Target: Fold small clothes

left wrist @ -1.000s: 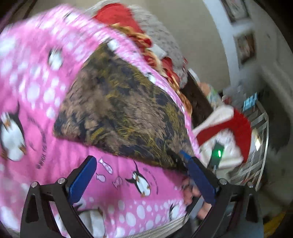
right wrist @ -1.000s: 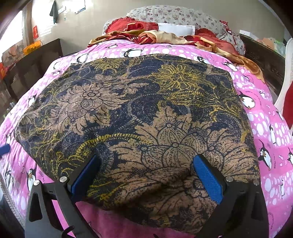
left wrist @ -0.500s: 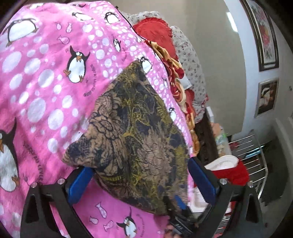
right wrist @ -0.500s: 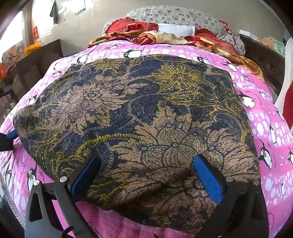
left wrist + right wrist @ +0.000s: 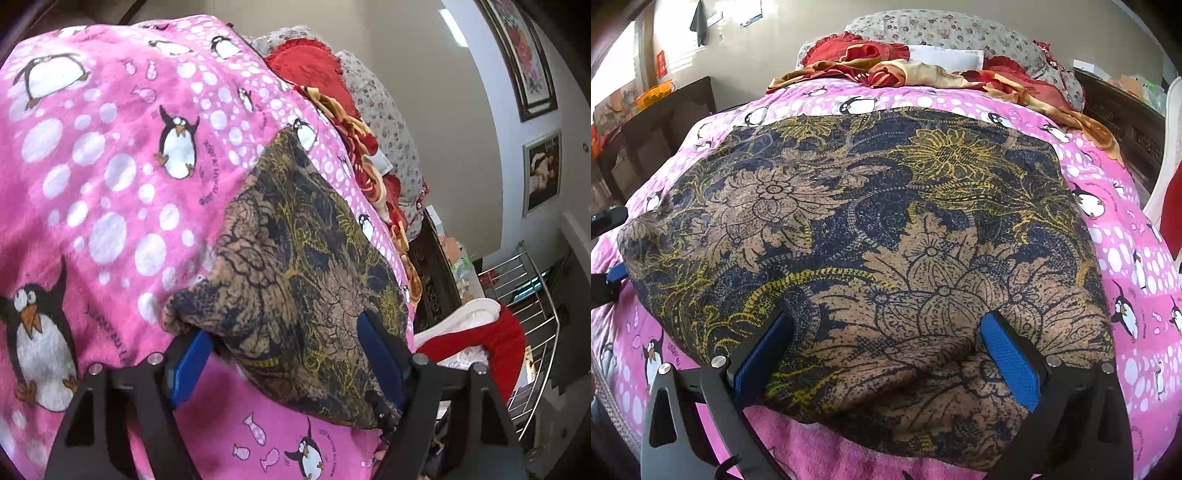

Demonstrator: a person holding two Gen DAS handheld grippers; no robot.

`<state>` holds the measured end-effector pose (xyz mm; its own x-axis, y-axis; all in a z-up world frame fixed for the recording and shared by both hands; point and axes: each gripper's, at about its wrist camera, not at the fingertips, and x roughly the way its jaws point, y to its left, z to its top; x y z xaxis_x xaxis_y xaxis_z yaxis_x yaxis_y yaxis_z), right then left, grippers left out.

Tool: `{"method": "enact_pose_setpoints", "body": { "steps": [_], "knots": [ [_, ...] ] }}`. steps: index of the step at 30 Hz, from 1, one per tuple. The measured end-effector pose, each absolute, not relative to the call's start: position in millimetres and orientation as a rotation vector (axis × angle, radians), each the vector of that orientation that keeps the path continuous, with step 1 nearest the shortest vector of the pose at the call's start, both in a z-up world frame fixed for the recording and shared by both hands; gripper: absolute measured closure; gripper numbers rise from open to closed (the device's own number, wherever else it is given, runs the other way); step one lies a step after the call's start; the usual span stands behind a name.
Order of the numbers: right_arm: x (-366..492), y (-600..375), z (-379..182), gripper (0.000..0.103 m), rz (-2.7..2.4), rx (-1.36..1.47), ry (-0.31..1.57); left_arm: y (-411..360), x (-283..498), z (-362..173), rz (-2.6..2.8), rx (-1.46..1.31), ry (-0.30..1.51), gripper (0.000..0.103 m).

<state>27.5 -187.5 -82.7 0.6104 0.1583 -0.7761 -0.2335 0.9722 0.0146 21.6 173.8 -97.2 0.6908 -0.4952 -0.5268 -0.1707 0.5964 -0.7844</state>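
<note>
Left gripper (image 5: pixel 284 354) nearer garment (image 5: pixel 306 266) edge

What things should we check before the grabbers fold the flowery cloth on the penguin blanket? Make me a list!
1. Flowery cloth lies spread out on the penguin blanket: ok.
2. Left gripper has the cloth's corner between its fingers: ok, its jaws are closing around it.
3. Left gripper already pinches tight: not ok, the pads do not press yet.
4. Right gripper sits over the near edge of the cloth: ok.
5. Right gripper has hold of the cloth: not ok, its jaws stand wide open.
6. Nothing lies on top of the cloth: ok; the red and gold fabric is off by the pillows.
</note>
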Motion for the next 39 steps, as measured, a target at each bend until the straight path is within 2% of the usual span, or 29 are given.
{"method": "enact_pose_setpoints", "body": {
  "steps": [3, 7, 10, 11, 13, 21, 24, 28, 30, 31, 32, 35, 36, 37, 38, 39],
  "knots": [
    [27, -188, -83, 0.0, 0.227, -0.091, 0.886, 165, 10, -92, -0.181, -0.865, 0.899, 0.015],
    [27, -188, -83, 0.0, 0.225, -0.094, 0.885, 158, -1, -91, -0.231, -0.796, 0.949, 0.014],
    [27, -188, -83, 0.0, 0.224, -0.094, 0.884, 175, 14, -95, -0.201, -0.871, 0.93, 0.013],
    [27, -187, -83, 0.0, 0.225, -0.094, 0.885, 178, 23, -96, -0.192, -0.875, 0.924, 0.011],
    [27, -188, -83, 0.0, 0.225, -0.093, 0.884, 181, 38, -95, -0.206, -0.877, 0.894, 0.0],
    [27, -187, -83, 0.0, 0.226, -0.09, 0.883, 153, 26, -89, -0.38, -0.95, 0.91, 0.0],
    [27, -187, -82, 0.0, 0.225, -0.09, 0.883, 184, 37, -88, -0.22, -0.931, 0.831, 0.0],
    [29, -186, -80, 0.0, 0.217, -0.093, 0.903, 196, 49, -89, -0.326, -1.043, 0.855, 0.0],
    [35, -182, -72, 0.005, 0.214, -0.111, 0.955, 188, 46, -91, -0.39, -1.041, 0.893, 0.001],
    [41, -178, -62, 0.015, 0.232, -0.118, 0.99, 184, 43, -94, -0.411, -1.037, 0.906, 0.001],
    [46, -174, -50, 0.02, 0.252, -0.114, 0.991, 183, 41, -95, -0.414, -1.023, 0.904, 0.001],
    [64, -156, 0, 0.02, 0.309, -0.074, 0.922, 188, 39, -99, -0.403, -1.051, 0.888, 0.007],
    [76, -145, 16, 0.02, 0.333, -0.068, 0.915, 191, 38, -99, -0.383, -1.067, 0.89, 0.012],
    [91, -131, 30, 0.02, 0.367, -0.071, 0.924, 193, 38, -99, -0.364, -1.06, 0.895, 0.025],
    [103, -118, 38, 0.02, 0.4, -0.068, 0.936, 193, 38, -100, -0.33, -1.036, 0.915, 0.033],
    [121, -102, 46, 0.019, 0.445, -0.055, 0.965, 190, 42, -102, -0.279, -0.995, 0.944, 0.055]
  ]
}}
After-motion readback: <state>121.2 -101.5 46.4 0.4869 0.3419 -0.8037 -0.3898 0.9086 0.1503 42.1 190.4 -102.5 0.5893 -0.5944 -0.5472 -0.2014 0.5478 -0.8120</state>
